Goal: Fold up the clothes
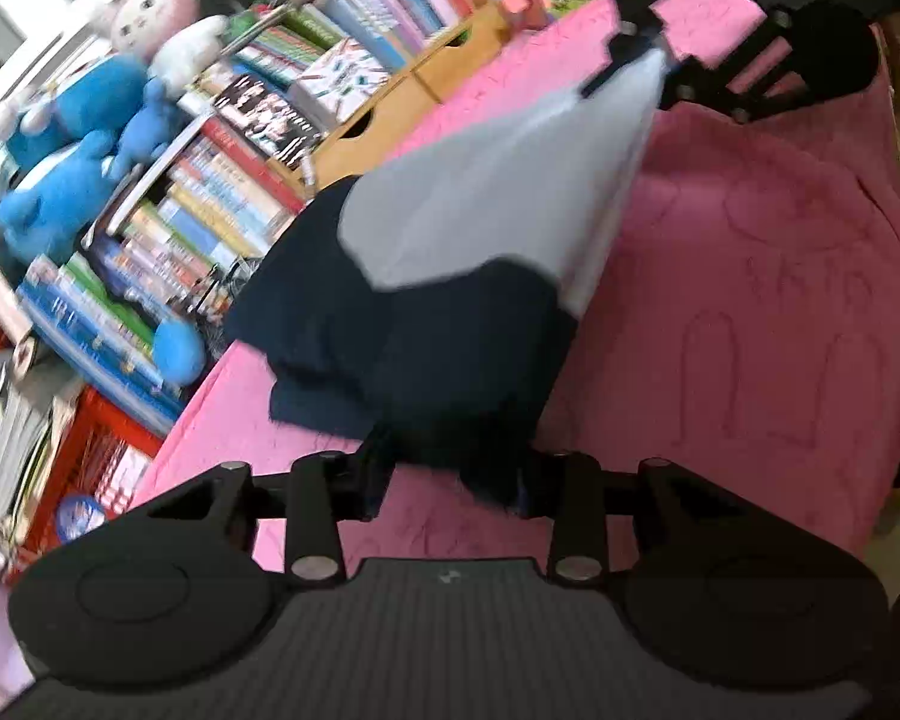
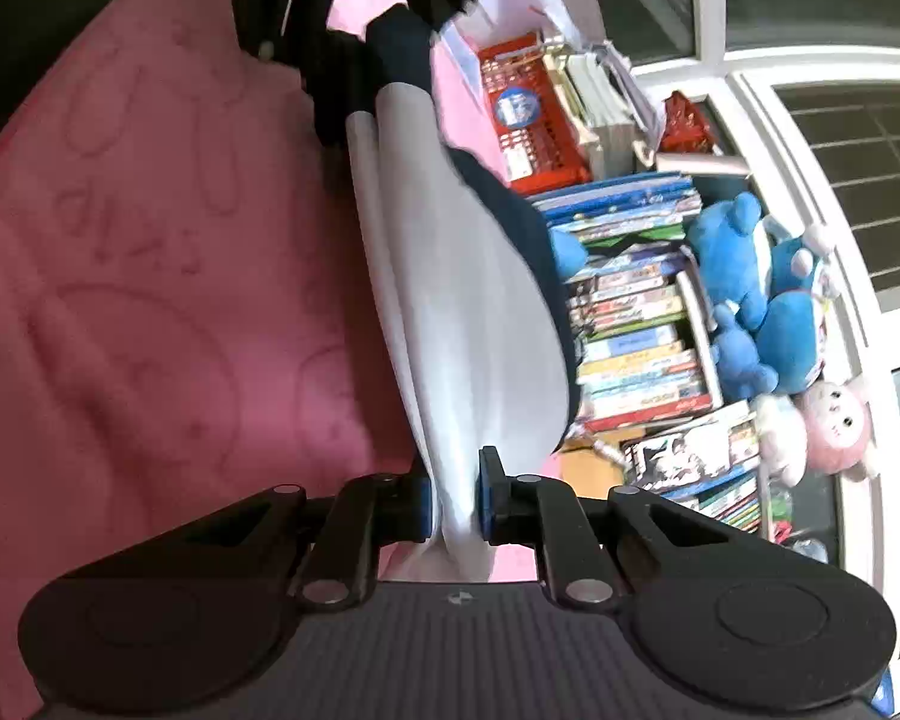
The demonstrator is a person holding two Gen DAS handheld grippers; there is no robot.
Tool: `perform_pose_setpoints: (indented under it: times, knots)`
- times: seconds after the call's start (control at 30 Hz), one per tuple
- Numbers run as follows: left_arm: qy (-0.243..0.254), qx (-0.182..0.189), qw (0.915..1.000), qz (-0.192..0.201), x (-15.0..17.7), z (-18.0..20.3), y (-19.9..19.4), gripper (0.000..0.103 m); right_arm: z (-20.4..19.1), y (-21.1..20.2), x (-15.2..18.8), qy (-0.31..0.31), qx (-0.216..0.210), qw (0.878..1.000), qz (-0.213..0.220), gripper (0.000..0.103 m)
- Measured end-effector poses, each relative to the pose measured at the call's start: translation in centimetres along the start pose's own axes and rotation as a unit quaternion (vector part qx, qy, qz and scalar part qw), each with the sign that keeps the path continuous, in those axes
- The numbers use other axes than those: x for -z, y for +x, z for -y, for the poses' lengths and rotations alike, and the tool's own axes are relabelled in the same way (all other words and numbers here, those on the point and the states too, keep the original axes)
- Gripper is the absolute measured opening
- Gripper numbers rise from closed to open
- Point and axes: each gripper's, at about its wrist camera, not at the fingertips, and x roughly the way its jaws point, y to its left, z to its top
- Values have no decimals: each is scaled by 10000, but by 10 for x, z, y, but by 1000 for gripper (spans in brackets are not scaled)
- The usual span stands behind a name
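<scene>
A pink blanket (image 1: 750,312), embossed with raised outlines, covers the broad surface under both grippers; to the right in the left wrist view it lies bare out to its edge. Its far edge meets a packed row of books (image 1: 210,204), with a red crate (image 2: 528,120) of papers at one end and wooden boxes (image 1: 402,108) at the other. Blue plush toys (image 1: 78,138) and a pink-headed plush (image 1: 150,12) sit on the books against a white-framed window (image 2: 750,60).

A garment (image 1: 480,204), pale grey with navy sections, hangs stretched in the air above the blanket between the two grippers, its long folded edge running nearly straight from one to the other. The navy end droops in loose folds near the books' side.

The left gripper (image 1: 444,480) is clamped on the dark navy end of the garment, cloth bunched between its fingers (image 1: 372,474). The right gripper (image 2: 457,498) has its blue-padded fingers (image 2: 489,495) pinched on the grey end, the fabric gathered into a narrow pleat between them. Motion blur softens the left wrist view.
</scene>
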Motion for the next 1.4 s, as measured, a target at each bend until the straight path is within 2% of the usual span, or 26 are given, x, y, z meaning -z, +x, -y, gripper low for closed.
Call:
perform_pose_setpoints:
  times: [0.2,0.3,0.37,0.43,0.47,0.53,0.57,0.6,0.63,0.67,0.73,0.77,0.83,0.87,1.0,1.13,1.2,1.27,1.3,1.33,1.4]
  knots:
    - [-755,180,9964,-330,15,-24,-13,37,-6,-14,6,199,-314,9993,-77,16]
    - [-1215,27,9907,-620,29,-46,-18,41,11,-26,16,911,-928,9915,-45,16]
    - [-1710,-90,9820,-794,38,-71,-28,45,25,-35,24,1419,-1359,9805,-21,19]
    - [-2383,-185,9679,-773,43,-101,-42,47,38,-43,31,1920,-1785,9650,4,24]
    - [-2716,-210,9597,-692,44,-116,-48,49,47,-45,36,2263,-1995,9534,-55,26]
    - [-3323,-156,9423,-368,40,-146,-55,50,74,-46,49,3190,-2298,9195,-32,27]
    - [-3499,-60,9367,-127,34,-159,-55,52,88,-46,54,3653,-2307,9018,113,27]
    - [-3560,35,9344,116,24,-167,-54,56,102,-45,58,4106,-2266,8827,299,29]
    - [-3617,130,9315,359,15,-174,-54,66,115,-40,60,4469,-2144,8673,458,34]
    - [-3656,235,9286,594,3,-179,-51,75,126,-29,59,4693,-1988,8586,550,35]
    - [-3662,484,9238,1007,-30,-178,-40,75,140,2,49,4767,-1811,8575,684,35]
    - [-3651,581,9225,1106,-45,-175,-33,75,143,20,42,4732,-1724,8610,707,35]
    - [-3639,605,9224,1148,-67,-169,-13,75,149,63,28,4653,-1613,8675,696,35]
    - [-3663,626,9212,1150,-75,-166,-4,75,151,86,23,4663,-1671,8662,651,35]
    - [-4092,821,9034,987,-72,-163,27,75,136,146,-4,4726,-2254,8509,426,35]
    - [-4303,818,8967,635,-56,-163,54,75,123,150,-11,4706,-2437,8470,416,35]
    - [-4393,778,8941,406,-48,-160,67,75,121,151,-7,4818,-2506,8386,430,35]
    - [-4345,614,8985,124,-38,-155,76,75,123,150,1,4904,-2730,8257,562,35]
    - [-4294,512,9017,0,-32,-152,78,76,126,147,8,4990,-2873,8151,641,37]
    - [-4291,479,9020,-41,-25,-150,79,80,131,144,17,5090,-3022,8028,721,51]
    - [-4498,635,8909,31,-8,-151,77,82,137,135,39,5414,-3174,7753,717,74]
